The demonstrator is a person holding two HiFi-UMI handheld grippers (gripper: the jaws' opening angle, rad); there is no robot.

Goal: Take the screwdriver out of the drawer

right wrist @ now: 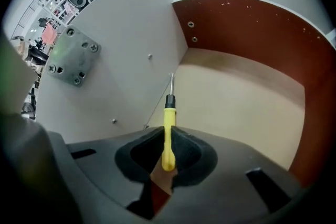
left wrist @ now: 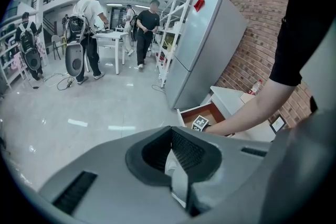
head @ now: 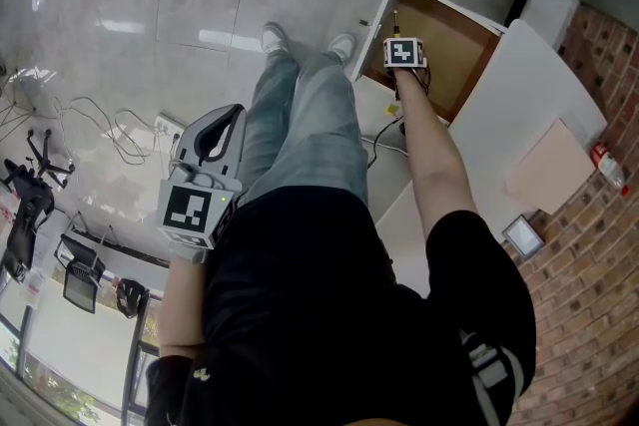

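Note:
A yellow-handled screwdriver (right wrist: 168,128) sits between the jaws of my right gripper (right wrist: 168,150), its metal shaft pointing away toward the drawer's front panel (right wrist: 121,44). The jaws are shut on the handle. In the head view the right gripper (head: 397,33) points down into the open wooden drawer (head: 454,43), and the screwdriver (head: 394,19) shows just beyond its marker cube. My left gripper (head: 222,127) hangs at the left beside the person's leg, far from the drawer. Its jaws are shut with nothing between them in the left gripper view (left wrist: 176,165).
The drawer belongs to a low white cabinet (head: 529,100) with a beige sheet (head: 544,165) on top, against a brick wall (head: 599,284). The person's legs (head: 305,125) stand left of the drawer. Cables (head: 110,130) lie on the floor. A refrigerator (left wrist: 205,50) and people (left wrist: 92,34) stand farther off.

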